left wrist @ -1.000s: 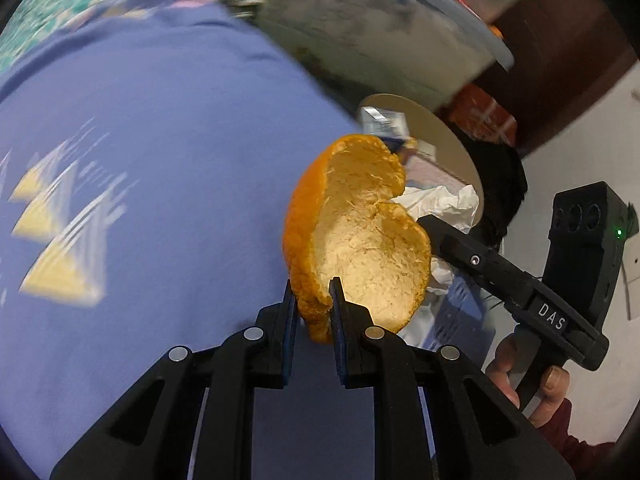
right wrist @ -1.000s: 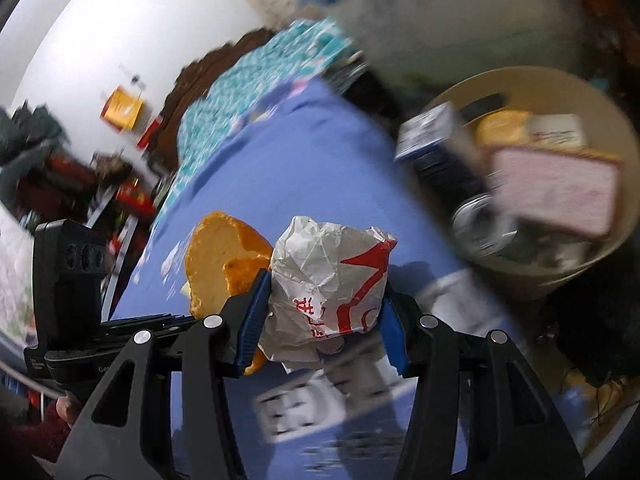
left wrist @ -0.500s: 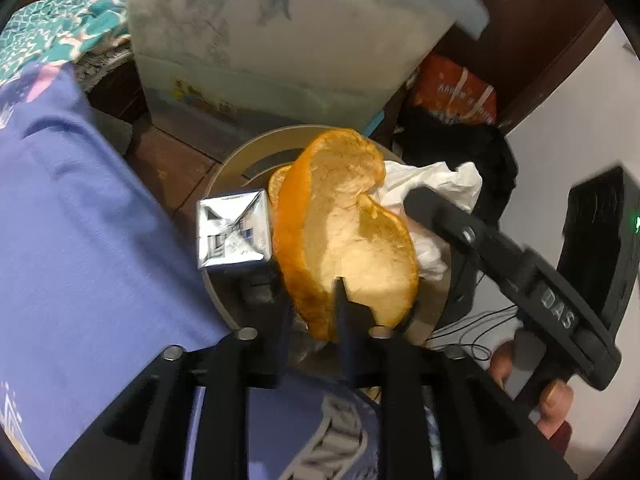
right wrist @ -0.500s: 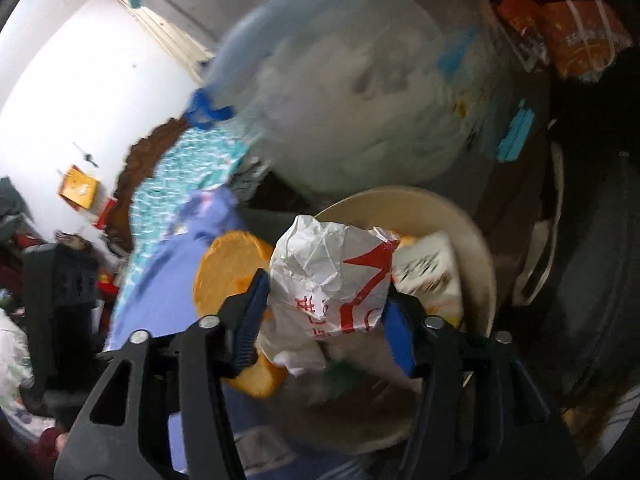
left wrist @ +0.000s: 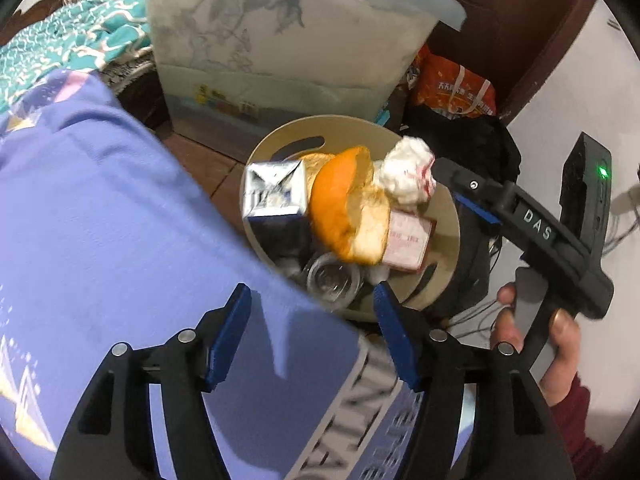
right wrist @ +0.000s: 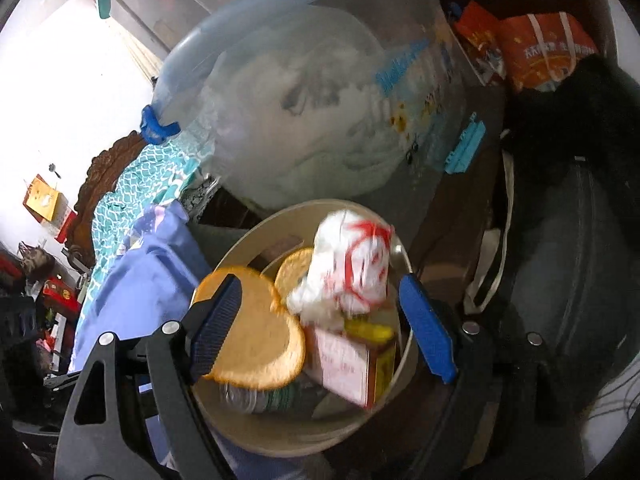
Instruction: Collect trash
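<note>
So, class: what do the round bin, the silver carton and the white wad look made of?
Bin: likely matte beige plastic, with moulded handle slots. Silver carton: foil-faced card, shiny and creased at its folds. White wad: crumpled paper or thin plastic, red-printed; blur leaves that open.

A translucent storage tub [left wrist: 280, 40] with a pale blue lid and blue clips stands behind a purple bedsheet [left wrist: 100, 220]. A teal patterned blanket [right wrist: 132, 196] lies beyond the sheet. An orange printed bag [left wrist: 452, 88] rests against dark wooden furniture [left wrist: 512, 20]
</note>
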`<state>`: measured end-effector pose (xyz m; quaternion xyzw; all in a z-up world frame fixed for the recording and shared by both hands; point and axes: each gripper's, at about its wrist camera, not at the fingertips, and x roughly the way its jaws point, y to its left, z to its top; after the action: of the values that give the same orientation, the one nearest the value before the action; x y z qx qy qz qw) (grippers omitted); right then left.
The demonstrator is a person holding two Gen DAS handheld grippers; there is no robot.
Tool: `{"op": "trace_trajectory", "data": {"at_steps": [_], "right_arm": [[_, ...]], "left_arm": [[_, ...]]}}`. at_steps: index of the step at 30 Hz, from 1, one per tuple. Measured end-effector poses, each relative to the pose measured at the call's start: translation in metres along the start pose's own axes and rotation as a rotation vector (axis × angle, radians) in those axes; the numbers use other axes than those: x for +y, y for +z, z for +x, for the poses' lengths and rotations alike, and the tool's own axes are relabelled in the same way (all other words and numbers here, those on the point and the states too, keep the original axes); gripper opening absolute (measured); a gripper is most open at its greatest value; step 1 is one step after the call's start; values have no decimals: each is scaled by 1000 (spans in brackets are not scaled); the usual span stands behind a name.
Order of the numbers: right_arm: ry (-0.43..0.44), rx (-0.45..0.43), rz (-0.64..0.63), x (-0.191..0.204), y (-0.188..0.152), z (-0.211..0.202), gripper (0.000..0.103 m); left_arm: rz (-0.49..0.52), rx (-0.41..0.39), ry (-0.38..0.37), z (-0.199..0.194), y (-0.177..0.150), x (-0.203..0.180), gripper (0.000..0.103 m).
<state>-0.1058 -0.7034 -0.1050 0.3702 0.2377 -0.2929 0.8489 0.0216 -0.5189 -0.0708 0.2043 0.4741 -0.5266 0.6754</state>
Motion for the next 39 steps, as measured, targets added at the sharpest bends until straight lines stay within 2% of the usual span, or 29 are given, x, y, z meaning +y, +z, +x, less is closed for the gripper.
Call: {"op": "trace_trajectory", "data": {"at_steps": [5,8,9,10,11,12,13,16,19,21,24,25,26,27,28,29,30,33,36,37,39], "right_arm": [[38,7,18,6,-25,-20,81],[26,-17,-10,13,-29,-29,81],[30,-29,-19,15,-19,-29,76],[30,-29,-19,15,-19,-29,62],[31,-33,-17,15,-10,-27,54],[-15,-17,-19,13,7,-14,40],[-15,-17,-19,13,7,-14,32],[-93,61,9,3,26,19,25],[-120,218,0,5,31,64,25],[-186,245,-62,15,28,75,27],[-186,192,-59,22,24,56,28],[-174,122,-68,30,18,28,28],[-174,122,-68,30,18,28,29],[-176,100,-80,35,14,18,33],[-175,49,-103,44,0,-9,45],[-175,49,-103,44,0,-9,53],[-167,15,-120,53,-16,-30,62],[-156,12,-137,62,-33,-46,62],[-124,26,-139,75,-64,-67,62],[-105,34,-138,87,-85,-81,62],[-100,35,-137,92,-93,-86,62]], "left_arm": [[24,-17,50,-25,-36,9,70],[11,-25,67,-41,-59,20,73],[3,-30,76,-47,-67,25,74],[-5,-34,83,-52,-74,30,74],[-14,-36,87,-57,-80,32,74],[-28,-38,89,-62,-86,37,74],[-40,-41,92,-67,-92,42,74],[-68,-69,107,-85,-109,52,74],[-95,-91,117,-98,-120,60,75],[-122,-93,115,-103,-128,67,75],[-144,-99,116,-109,-136,73,76],[-147,-105,120,-112,-139,74,77],[-148,-110,126,-114,-140,75,80],[-149,-120,136,-117,-143,75,83],[-147,-128,141,-120,-145,75,84],[-146,-134,142,-122,-146,76,84],[-145,-142,144,-126,-148,75,85],[-144,-163,149,-136,-155,74,88],[-142,-193,151,-149,-165,72,92],[-142,-200,153,-151,-167,71,94],[-138,-218,167,-160,-175,69,94]]}}
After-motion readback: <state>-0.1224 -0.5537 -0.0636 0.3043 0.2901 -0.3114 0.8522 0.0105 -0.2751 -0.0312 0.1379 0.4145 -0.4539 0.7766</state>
